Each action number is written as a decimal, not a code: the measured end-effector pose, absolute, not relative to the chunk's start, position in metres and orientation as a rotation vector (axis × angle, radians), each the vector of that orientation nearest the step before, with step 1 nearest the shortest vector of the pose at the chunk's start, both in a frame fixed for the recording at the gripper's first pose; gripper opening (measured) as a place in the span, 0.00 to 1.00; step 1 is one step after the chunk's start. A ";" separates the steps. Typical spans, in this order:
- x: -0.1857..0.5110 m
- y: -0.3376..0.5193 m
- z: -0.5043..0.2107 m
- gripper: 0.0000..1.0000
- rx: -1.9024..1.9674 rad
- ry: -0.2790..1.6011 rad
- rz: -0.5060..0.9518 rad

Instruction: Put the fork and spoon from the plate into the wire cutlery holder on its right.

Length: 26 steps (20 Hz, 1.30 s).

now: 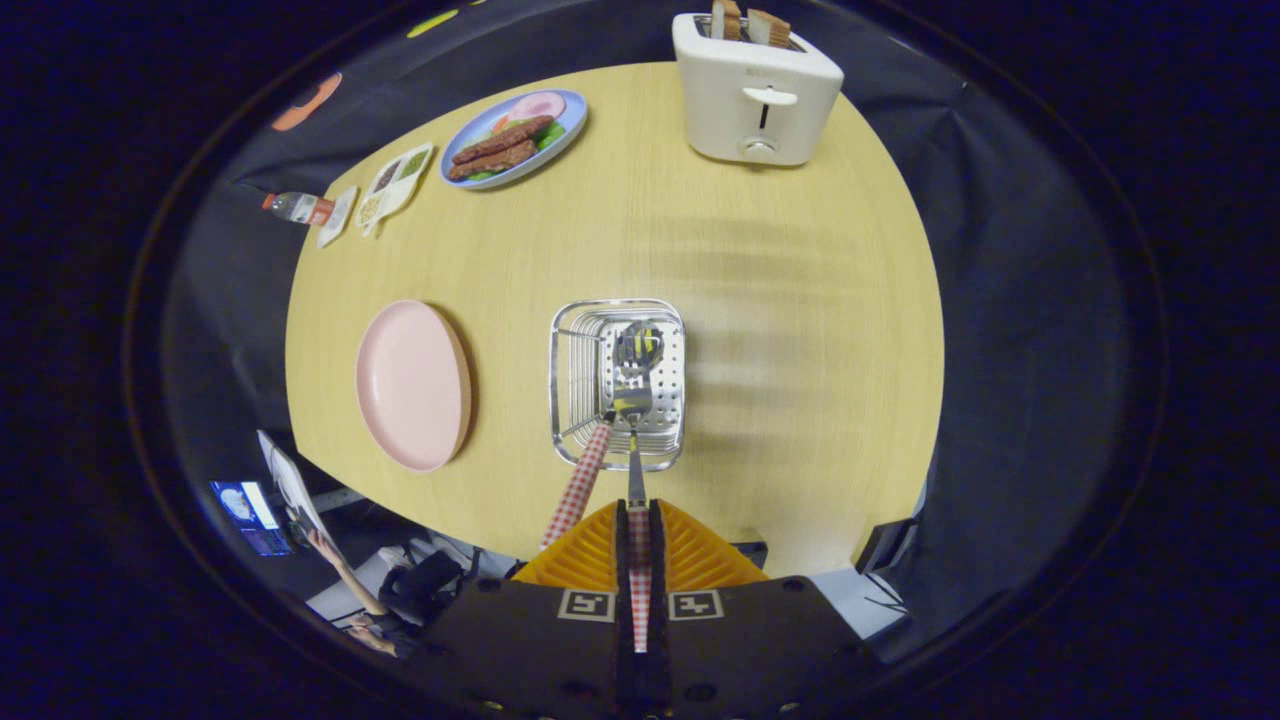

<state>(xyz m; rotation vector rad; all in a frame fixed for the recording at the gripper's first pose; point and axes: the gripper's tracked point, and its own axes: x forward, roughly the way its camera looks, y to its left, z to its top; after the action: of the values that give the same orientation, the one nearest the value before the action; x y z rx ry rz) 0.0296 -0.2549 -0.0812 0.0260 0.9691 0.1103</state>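
Note:
The pink plate [412, 385] lies bare on the wooden table, left of the wire cutlery holder [562, 372]. One utensil with a red-checked handle [578, 488] leans out of the holder's near left corner, and its metal head, which looks like a fork [640, 345], rests inside. My gripper [638, 505] hovers over the holder's near edge, shut on a second red-checked handle [640, 570]. That utensil's thin metal stem runs forward from between the fingers, and its spoon-like head [633, 402] hangs over the inside of the holder.
A white toaster [757, 95] with bread slices stands at the far side. A blue plate of food [513, 140], a white divided dish [395, 183] and a small bottle [298, 208] sit at the far left. A person's arm [345, 580] and a screen [250, 515] lie below the table's near edge.

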 end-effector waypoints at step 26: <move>0.031 -0.181 0.003 0.85 0.111 0.571 0.203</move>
<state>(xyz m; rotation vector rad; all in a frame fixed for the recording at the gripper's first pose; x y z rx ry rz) 0.0308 -0.1807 0.0031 0.1112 0.5708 0.2027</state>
